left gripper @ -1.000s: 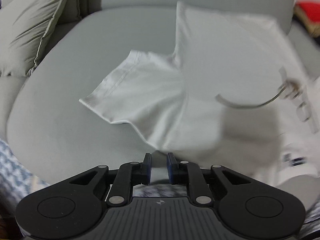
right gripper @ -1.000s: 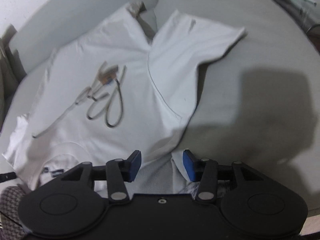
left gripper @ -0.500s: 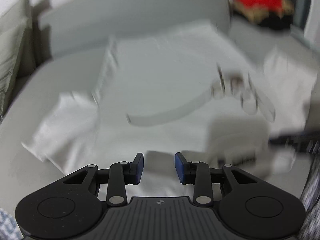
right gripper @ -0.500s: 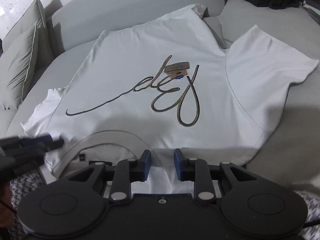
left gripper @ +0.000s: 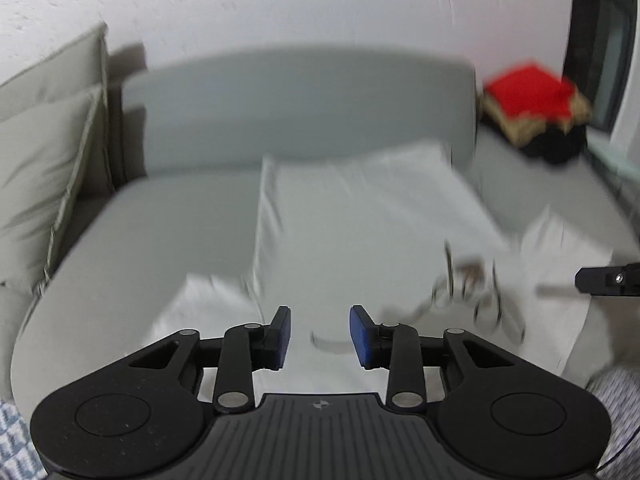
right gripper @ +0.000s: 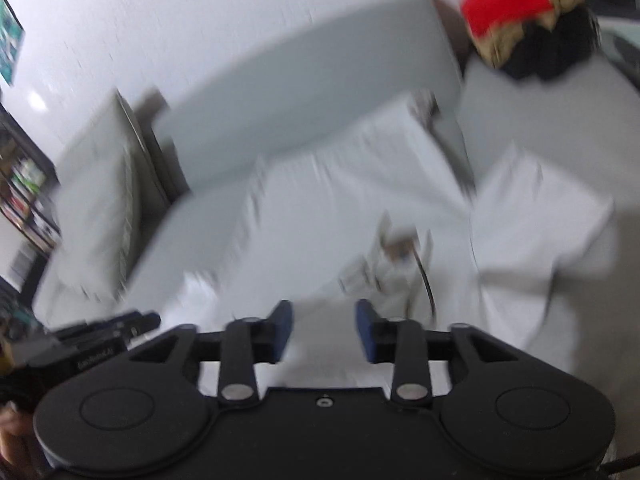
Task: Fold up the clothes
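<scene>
A white T-shirt (left gripper: 360, 216) with dark script lettering and a small brown tag (left gripper: 472, 270) lies spread flat on the grey sofa seat, collar end nearest me. It also shows in the right wrist view (right gripper: 340, 200). My left gripper (left gripper: 320, 334) is open and empty, raised above the shirt's near edge. My right gripper (right gripper: 324, 330) is open and empty, also above the near edge. The right gripper's tip shows at the right edge of the left wrist view (left gripper: 608, 278). Both views are motion-blurred.
The grey sofa backrest (left gripper: 304, 116) runs behind the shirt. Beige cushions (left gripper: 44, 168) stand at the left. A pile of red, tan and black clothes (left gripper: 536, 108) sits at the back right. A dark bookshelf (right gripper: 20, 184) is at the far left.
Both grippers have let go of the shirt, opened wider, and lifted back and up. The views have tilted up to show the backrest and wall. The shirt lies flat.
</scene>
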A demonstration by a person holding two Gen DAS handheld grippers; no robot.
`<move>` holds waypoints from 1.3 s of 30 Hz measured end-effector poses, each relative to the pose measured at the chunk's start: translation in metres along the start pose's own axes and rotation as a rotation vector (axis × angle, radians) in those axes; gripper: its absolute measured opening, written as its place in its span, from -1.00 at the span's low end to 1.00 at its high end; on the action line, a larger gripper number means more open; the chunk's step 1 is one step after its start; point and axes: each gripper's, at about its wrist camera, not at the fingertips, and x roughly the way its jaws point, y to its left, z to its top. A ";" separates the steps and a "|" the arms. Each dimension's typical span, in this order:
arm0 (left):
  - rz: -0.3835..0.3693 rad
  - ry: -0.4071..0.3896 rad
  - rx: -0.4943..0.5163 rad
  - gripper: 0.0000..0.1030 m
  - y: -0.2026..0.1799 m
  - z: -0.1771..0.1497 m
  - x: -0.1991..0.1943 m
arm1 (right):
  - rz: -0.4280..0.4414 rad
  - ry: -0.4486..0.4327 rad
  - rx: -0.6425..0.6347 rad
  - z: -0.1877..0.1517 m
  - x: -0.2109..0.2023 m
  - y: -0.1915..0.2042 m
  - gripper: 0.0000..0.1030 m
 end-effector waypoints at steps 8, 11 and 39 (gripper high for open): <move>0.019 -0.065 -0.010 -0.27 0.012 0.050 0.022 | 0.005 -0.081 0.054 0.082 0.002 -0.006 0.55; 0.029 -0.030 -0.012 -0.28 0.011 0.050 0.069 | -0.050 -0.068 0.050 0.103 0.040 -0.025 0.61; 0.040 0.235 -0.078 -0.29 0.008 -0.010 0.232 | -0.304 0.056 -0.023 0.145 0.241 -0.158 -0.20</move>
